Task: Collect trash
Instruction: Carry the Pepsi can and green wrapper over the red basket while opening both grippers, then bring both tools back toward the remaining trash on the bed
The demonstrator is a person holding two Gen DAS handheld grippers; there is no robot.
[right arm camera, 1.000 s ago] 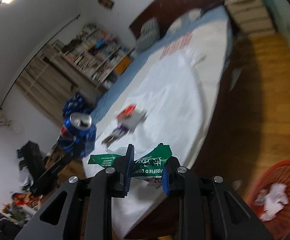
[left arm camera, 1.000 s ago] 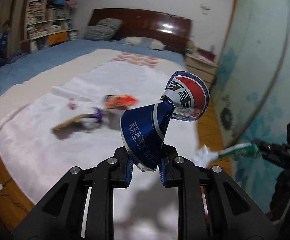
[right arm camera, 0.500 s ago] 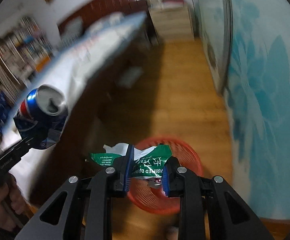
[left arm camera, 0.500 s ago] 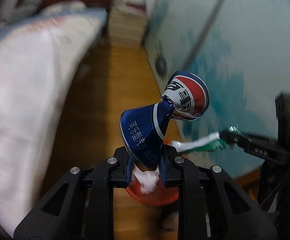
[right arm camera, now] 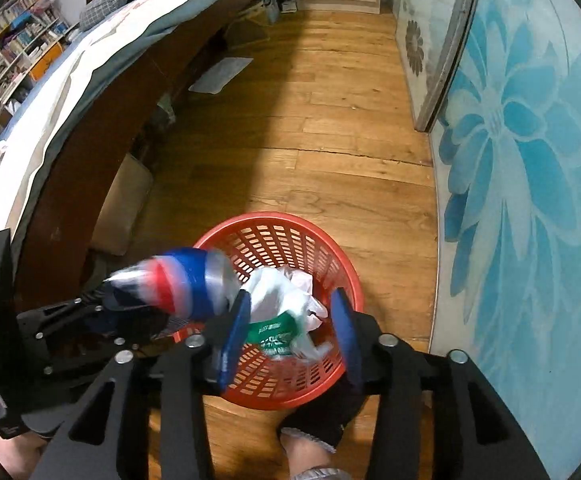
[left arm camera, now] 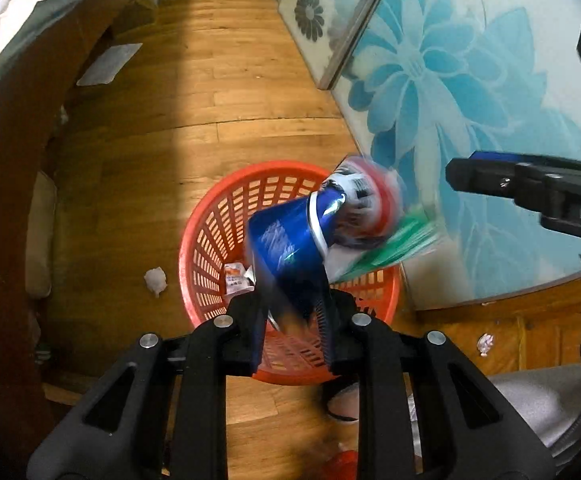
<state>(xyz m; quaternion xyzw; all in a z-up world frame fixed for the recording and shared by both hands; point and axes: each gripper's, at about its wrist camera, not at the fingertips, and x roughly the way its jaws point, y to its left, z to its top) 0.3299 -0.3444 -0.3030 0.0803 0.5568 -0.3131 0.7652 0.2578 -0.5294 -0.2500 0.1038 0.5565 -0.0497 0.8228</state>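
Note:
A red mesh basket (left arm camera: 210,216) stands on the wood floor below both grippers. In the left wrist view my left gripper (left arm camera: 294,320) hangs over it with its jaws opening. The crushed blue can (left arm camera: 290,248) is blurred and tipping out from between the fingers. In the right wrist view my right gripper (right arm camera: 290,320) is over the basket (right arm camera: 274,220), jaws opening wide. The green and white wrapper (right arm camera: 278,332) drops loose between the fingers, touching neither pad. The can (right arm camera: 186,280) and left gripper (right arm camera: 102,308) show at the left. The wrapper (left arm camera: 390,248) and right gripper (left arm camera: 462,174) appear right of the can.
The bed frame (right arm camera: 74,184) runs along the left. A glass door with blue flowers (left arm camera: 470,80) is close on the right. Crumpled paper (left arm camera: 155,280) lies on the floor left of the basket, another scrap (left arm camera: 485,342) to its right. A person's foot (right arm camera: 314,432) is beside the basket.
Both grippers swung from the bed, down over the red basket. Both jaws widened, and the can and the wrapper are coming loose.

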